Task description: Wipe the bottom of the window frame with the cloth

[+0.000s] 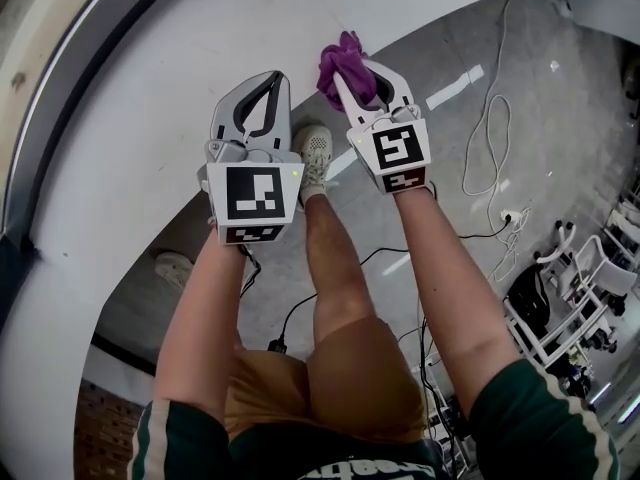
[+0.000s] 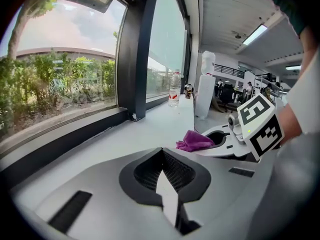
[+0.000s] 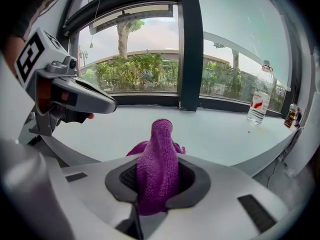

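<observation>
A purple cloth (image 1: 338,60) is bunched between the jaws of my right gripper (image 1: 358,76), which is shut on it above the white sill (image 1: 130,118). In the right gripper view the cloth (image 3: 159,156) sticks up from the gripper (image 3: 158,186), over the sill and short of the dark bottom frame rail (image 3: 145,100). My left gripper (image 1: 274,78) hovers beside it to the left, shut with nothing in it. The left gripper view shows its jaws (image 2: 162,156) closed, the cloth (image 2: 194,140) to the right and the frame rail (image 2: 65,139) to the left.
A water bottle (image 3: 258,101) and a small dark bottle (image 3: 291,115) stand further along the sill. A dark vertical mullion (image 3: 189,49) divides the panes. Below, cables (image 1: 490,118) and white chairs (image 1: 570,298) are on the floor by my shoe (image 1: 315,153).
</observation>
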`<action>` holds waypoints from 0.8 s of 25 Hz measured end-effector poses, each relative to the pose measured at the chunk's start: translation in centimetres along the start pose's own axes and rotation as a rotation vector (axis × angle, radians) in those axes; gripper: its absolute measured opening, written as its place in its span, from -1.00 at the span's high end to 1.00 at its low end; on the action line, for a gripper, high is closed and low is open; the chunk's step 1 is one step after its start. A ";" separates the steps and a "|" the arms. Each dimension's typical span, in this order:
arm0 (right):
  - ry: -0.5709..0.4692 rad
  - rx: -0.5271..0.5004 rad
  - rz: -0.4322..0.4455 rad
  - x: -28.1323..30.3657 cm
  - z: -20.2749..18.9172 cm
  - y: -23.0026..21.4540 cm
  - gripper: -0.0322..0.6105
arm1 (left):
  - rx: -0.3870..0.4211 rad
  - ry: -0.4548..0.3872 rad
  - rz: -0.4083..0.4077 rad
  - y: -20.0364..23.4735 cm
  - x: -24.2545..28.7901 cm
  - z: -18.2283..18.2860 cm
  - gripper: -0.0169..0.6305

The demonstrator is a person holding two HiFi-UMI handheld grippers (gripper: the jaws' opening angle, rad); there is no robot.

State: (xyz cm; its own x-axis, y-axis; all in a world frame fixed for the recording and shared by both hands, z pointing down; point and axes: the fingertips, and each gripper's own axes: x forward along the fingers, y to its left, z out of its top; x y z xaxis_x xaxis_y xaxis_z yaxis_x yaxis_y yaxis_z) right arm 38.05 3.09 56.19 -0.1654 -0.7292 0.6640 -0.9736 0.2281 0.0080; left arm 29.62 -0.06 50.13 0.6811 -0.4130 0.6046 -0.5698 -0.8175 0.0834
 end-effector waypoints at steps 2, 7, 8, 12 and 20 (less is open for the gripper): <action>0.003 0.002 0.006 0.0 0.0 0.9 0.59 | -0.003 0.000 0.003 0.2 -0.6 -0.2 0.92; 0.007 0.005 0.015 0.2 0.1 2.8 0.59 | -0.009 0.015 0.012 1.1 -2.3 -2.0 0.92; 0.007 0.003 0.020 0.2 0.2 3.2 0.59 | -0.014 0.019 0.018 1.3 -2.7 -2.3 0.92; 0.014 0.005 0.031 0.2 0.3 4.4 0.59 | -0.035 0.027 0.039 2.3 -4.0 -3.4 0.92; 0.027 0.000 0.062 0.4 0.6 7.4 0.59 | -0.080 0.033 0.073 4.5 -5.9 -5.1 0.92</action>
State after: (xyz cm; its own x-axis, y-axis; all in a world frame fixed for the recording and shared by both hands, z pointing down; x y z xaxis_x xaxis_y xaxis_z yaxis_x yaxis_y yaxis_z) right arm 30.69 4.06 56.03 -0.2209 -0.6963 0.6830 -0.9616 0.2724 -0.0333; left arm 20.69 0.75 51.00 0.6214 -0.4561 0.6371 -0.6532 -0.7505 0.0999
